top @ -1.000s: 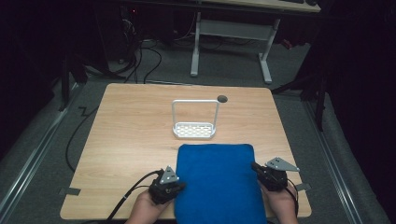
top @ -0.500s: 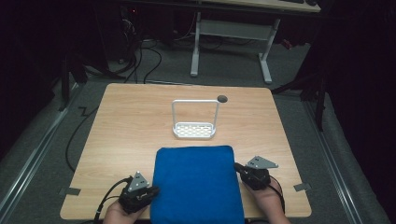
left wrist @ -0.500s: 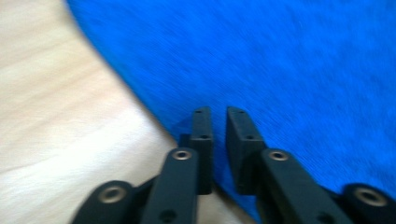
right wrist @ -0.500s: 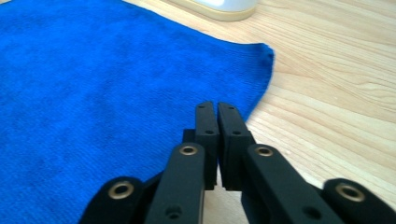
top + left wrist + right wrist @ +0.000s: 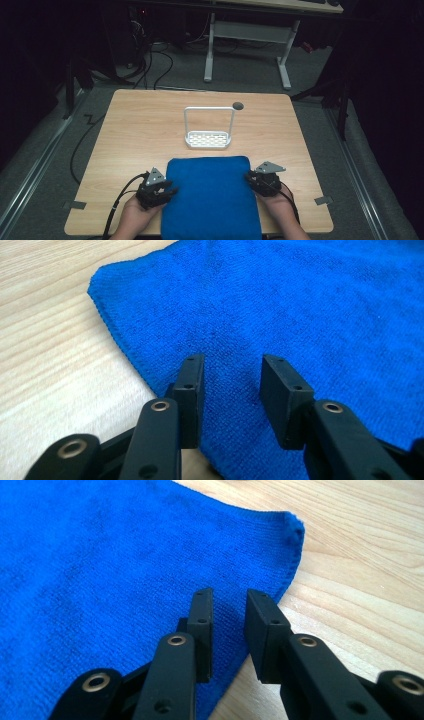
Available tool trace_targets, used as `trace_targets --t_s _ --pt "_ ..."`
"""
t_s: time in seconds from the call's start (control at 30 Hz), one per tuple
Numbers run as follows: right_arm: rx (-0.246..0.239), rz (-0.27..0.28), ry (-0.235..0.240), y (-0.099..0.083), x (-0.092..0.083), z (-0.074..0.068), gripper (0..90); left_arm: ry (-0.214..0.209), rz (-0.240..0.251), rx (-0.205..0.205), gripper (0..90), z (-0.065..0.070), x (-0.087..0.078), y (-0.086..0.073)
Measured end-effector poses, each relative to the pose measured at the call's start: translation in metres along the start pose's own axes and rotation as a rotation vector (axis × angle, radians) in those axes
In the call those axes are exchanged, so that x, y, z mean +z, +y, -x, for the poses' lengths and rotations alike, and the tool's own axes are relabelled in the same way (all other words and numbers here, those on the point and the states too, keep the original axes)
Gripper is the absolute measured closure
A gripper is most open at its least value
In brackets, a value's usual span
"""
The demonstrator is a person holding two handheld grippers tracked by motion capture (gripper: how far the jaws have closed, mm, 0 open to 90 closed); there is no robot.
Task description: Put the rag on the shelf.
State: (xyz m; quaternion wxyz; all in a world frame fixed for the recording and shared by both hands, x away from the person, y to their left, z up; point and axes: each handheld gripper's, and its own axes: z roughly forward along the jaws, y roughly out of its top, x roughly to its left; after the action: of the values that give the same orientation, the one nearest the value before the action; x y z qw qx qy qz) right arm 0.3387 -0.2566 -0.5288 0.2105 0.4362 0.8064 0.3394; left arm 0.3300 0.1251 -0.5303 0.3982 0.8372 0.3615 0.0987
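Note:
A blue cloth (image 5: 212, 197) lies flat on the near half of the wooden table (image 5: 150, 130), its near end hanging over the front edge. My left gripper (image 5: 167, 190) rests at the cloth's left edge. In the left gripper view its jaws (image 5: 232, 362) stand apart just above the cloth (image 5: 300, 300); they have just been opening, with nothing pinched between them. My right gripper (image 5: 250, 177) sits at the cloth's right edge. Its jaws (image 5: 229, 596) have also just been opening and show a narrow gap over the cloth's (image 5: 100, 555) hem, pads off the fabric.
A white wire rack (image 5: 208, 140) with a tall hoop handle stands just beyond the cloth at mid-table. A round cable hole (image 5: 238, 105) sits near the far edge. Black cables trail off the table's left front. A desk frame stands on the floor beyond.
The cloth has slid to the left with both grippers. Both pairs of jaws, shut on its side edges a second ago, have opened and let the cloth go.

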Motion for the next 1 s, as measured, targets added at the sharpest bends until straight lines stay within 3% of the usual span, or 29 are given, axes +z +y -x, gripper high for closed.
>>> trace_targets --t_s 0.23,0.37,0.47,0.57,0.6,0.63,0.67,0.7,0.77,0.93,1.0 --pt "-0.027 -0.005 0.042 -0.014 -0.017 -0.017 75.1 -0.027 -0.014 -0.032 63.8 0.013 -0.023 -0.021" --pt "-0.055 -0.015 0.071 -0.017 -0.023 -0.027 74.9 -0.016 -0.03 -0.003 64.1 0.023 -0.036 -0.032" --pt "-0.067 -0.025 0.083 -0.017 -0.025 -0.032 74.7 -0.025 -0.033 -0.013 64.1 0.024 -0.04 -0.036" --pt "-0.066 -0.029 0.092 -0.017 -0.024 -0.031 74.8 -0.034 -0.029 -0.037 62.8 0.02 -0.04 -0.035" --pt "-0.066 -0.029 0.092 -0.017 -0.024 -0.031 74.8 -0.021 -0.006 -0.061 62.8 0.015 -0.04 -0.034" --pt "-0.06 -0.027 0.104 -0.017 -0.024 -0.029 74.8 -0.016 0.024 -0.109 62.3 0.002 -0.039 -0.031" --pt "-0.06 -0.027 0.104 -0.017 -0.024 -0.029 74.8 -0.016 0.024 -0.109 62.2 0.002 -0.039 -0.031" --pt "-0.058 -0.027 0.11 -0.017 -0.024 -0.028 74.8 0.01 0.061 -0.171 62.3 -0.014 -0.037 -0.025" --pt "-0.061 -0.023 0.114 -0.016 -0.023 -0.026 74.8 0.03 0.077 -0.202 62.6 -0.026 -0.032 -0.017" --pt "-0.053 -0.019 0.124 -0.017 -0.023 -0.025 74.7 0.058 0.056 -0.225 63.2 -0.038 -0.014 -0.005" --pt "-0.051 -0.018 0.127 -0.017 -0.023 -0.025 74.6 0.076 0.039 -0.213 67.6 -0.038 -0.007 -0.002"
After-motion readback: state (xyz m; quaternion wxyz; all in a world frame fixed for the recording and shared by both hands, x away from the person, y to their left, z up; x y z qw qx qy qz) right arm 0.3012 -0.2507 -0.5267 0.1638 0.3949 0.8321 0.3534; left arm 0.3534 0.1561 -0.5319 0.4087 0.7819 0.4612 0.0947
